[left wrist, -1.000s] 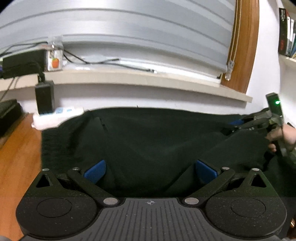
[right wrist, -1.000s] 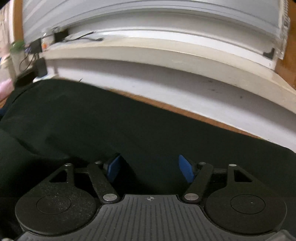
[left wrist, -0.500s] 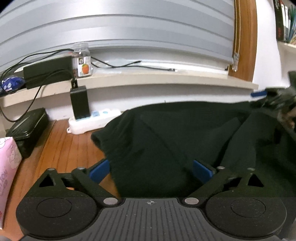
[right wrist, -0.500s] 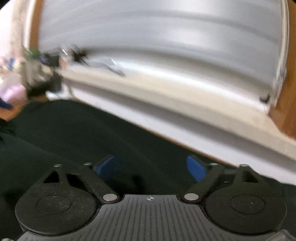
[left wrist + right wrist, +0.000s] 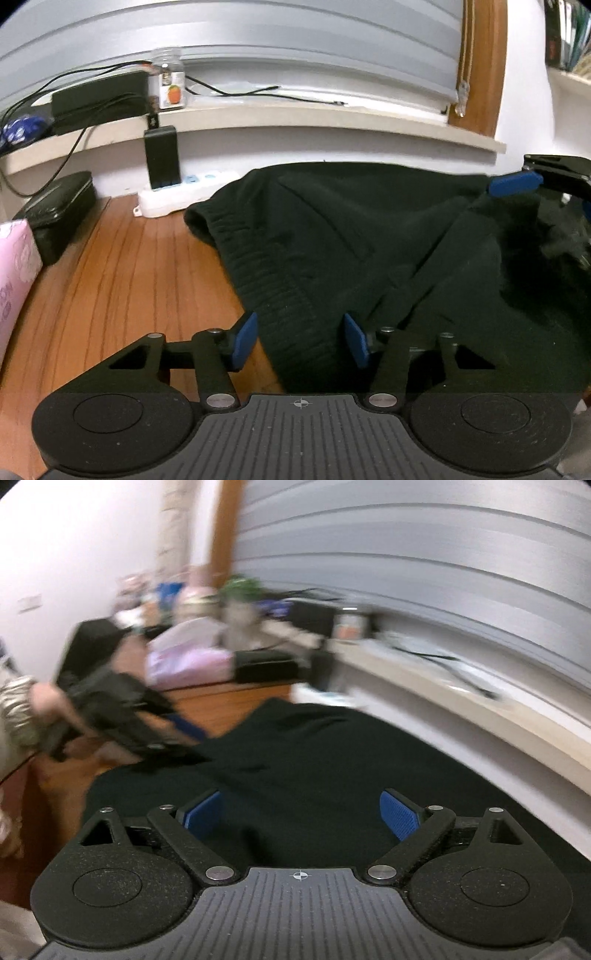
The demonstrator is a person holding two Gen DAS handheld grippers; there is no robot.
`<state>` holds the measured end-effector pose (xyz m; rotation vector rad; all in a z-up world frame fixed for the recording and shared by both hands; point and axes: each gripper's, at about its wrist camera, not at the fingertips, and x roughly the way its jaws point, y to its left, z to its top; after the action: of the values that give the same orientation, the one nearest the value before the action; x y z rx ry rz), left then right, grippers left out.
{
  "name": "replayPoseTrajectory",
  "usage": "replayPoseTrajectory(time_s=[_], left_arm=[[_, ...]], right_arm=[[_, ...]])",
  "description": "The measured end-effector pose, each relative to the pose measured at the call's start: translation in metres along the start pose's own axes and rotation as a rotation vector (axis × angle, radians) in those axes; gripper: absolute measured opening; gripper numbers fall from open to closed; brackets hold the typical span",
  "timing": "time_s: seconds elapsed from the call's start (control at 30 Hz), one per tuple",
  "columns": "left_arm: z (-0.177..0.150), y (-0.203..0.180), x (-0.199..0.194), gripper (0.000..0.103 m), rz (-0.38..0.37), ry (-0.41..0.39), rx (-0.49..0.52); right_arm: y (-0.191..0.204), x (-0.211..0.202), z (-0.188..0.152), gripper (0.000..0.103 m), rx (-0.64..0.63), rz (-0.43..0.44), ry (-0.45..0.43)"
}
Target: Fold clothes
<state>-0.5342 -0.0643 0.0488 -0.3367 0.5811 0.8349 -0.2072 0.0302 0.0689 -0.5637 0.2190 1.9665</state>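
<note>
A black garment (image 5: 369,240) with a ribbed elastic waistband lies on the wooden table (image 5: 122,280). My left gripper (image 5: 301,339) is open, its blue pads on either side of the waistband's near corner. My right gripper (image 5: 303,812) is open and empty above the cloth (image 5: 332,760); that view is blurred. The right gripper also shows at the right edge of the left wrist view (image 5: 546,184), and the left gripper shows in the right wrist view (image 5: 173,731).
A white power strip (image 5: 184,192) with a black adapter (image 5: 162,157) lies behind the garment. A black case (image 5: 59,210) and a pink box (image 5: 14,273) stand at the left. A ledge (image 5: 295,114) holds a jar and cables.
My left gripper has pulled back to the left to the waistband corner and its jaws have narrowed. My right gripper has swung to face left across the garment.
</note>
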Motion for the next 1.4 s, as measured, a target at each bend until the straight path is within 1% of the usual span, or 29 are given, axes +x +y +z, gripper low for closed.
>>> replayPoseTrajectory(time_s=[0.07,0.1,0.17,0.2,0.23,0.27,0.3,0.33,0.37,0.4,0.43,0.47,0.53,0.57,0.63,0.67,0.7,0.73,0.77,0.8,0.83,0.87,0.93,1.07,1.23,1.3,1.4], left_arm=[[0.003,0.003,0.001,0.052,-0.011,0.004,-0.010],[0.003,0.006,0.001,0.052,-0.018,0.002,-0.021],[0.003,0.011,0.000,0.053,-0.031,-0.003,-0.045],[0.002,0.015,-0.002,0.055,-0.033,-0.011,-0.064],[0.001,0.019,-0.004,0.060,-0.029,-0.018,-0.087],[-0.001,0.023,-0.006,0.063,-0.022,-0.025,-0.111],[-0.002,0.026,-0.008,0.064,-0.015,-0.032,-0.134],[-0.003,0.030,-0.010,0.065,-0.008,-0.038,-0.157],[-0.004,0.033,-0.012,0.065,-0.002,-0.045,-0.171],[-0.005,0.035,-0.014,0.065,0.005,-0.052,-0.180],[-0.006,0.036,-0.017,0.065,0.013,-0.059,-0.187],[-0.006,0.038,-0.019,0.065,0.022,-0.067,-0.194],[-0.007,0.041,-0.025,0.065,0.040,-0.081,-0.206],[-0.007,0.042,-0.028,0.065,0.048,-0.086,-0.211],[-0.007,0.044,-0.033,0.065,0.058,-0.098,-0.218],[-0.007,0.045,-0.036,0.065,0.060,-0.105,-0.220],[-0.007,0.046,-0.038,0.065,0.063,-0.112,-0.221],[-0.007,0.047,-0.038,0.066,0.063,-0.114,-0.224],[-0.007,0.047,-0.038,0.067,0.063,-0.115,-0.227],[-0.008,0.048,-0.037,0.068,0.062,-0.116,-0.230],[-0.008,0.048,-0.036,0.069,0.061,-0.116,-0.232],[-0.008,0.049,-0.036,0.069,0.061,-0.117,-0.235],[-0.009,0.050,-0.034,0.069,0.060,-0.119,-0.241],[-0.010,0.053,-0.032,0.069,0.057,-0.122,-0.253],[-0.009,0.044,-0.032,0.072,0.017,-0.137,-0.228],[-0.007,0.038,-0.031,0.075,-0.006,-0.148,-0.225],[-0.001,0.029,-0.023,0.077,-0.022,-0.146,-0.219]], right_arm=[[0.017,0.007,0.005,0.095,-0.023,0.057,0.004],[0.027,0.011,0.007,0.096,-0.054,0.064,0.007],[0.045,0.021,0.009,0.096,-0.134,0.051,0.026],[0.050,0.027,0.011,0.094,-0.153,0.055,0.035],[0.053,0.032,0.012,0.094,-0.169,0.061,0.042],[0.057,0.037,0.014,0.091,-0.185,0.067,0.050],[0.056,0.043,0.015,0.084,-0.188,0.080,0.060],[0.054,0.050,0.016,0.079,-0.183,0.091,0.072],[0.049,0.056,0.015,0.071,-0.167,0.095,0.081],[0.041,0.059,0.016,0.069,-0.130,0.106,0.077],[0.034,0.062,0.018,0.069,-0.089,0.118,0.073],[0.025,0.064,0.020,0.069,-0.027,0.153,0.059],[0.016,0.070,0.027,0.069,0.043,0.183,0.045],[0.017,0.075,0.030,0.069,0.035,0.167,0.050],[0.021,0.090,0.032,0.068,-0.009,0.130,0.105],[0.022,0.099,0.030,0.067,-0.014,0.139,0.148],[0.022,0.102,0.028,0.063,-0.011,0.154,0.161],[0.021,0.104,0.026,0.061,-0.006,0.169,0.170],[0.021,0.106,0.023,0.052,-0.002,0.185,0.178],[0.020,0.104,0.022,0.039,0.008,0.195,0.168],[0.018,0.100,0.022,0.034,0.019,0.205,0.155],[0.016,0.095,0.021,0.025,0.033,0.199,0.129],[0.011,0.082,0.021,0.016,0.059,0.185,0.072],[0.000,0.050,0.022,0.015,0.099,0.165,-0.043],[-0.018,-0.002,0.009,0.015,0.111,0.081,-0.137],[-0.031,-0.015,0.000,0.015,0.133,0.038,-0.128],[-0.047,-0.010,-0.014,0.015,0.161,-0.002,-0.067]])
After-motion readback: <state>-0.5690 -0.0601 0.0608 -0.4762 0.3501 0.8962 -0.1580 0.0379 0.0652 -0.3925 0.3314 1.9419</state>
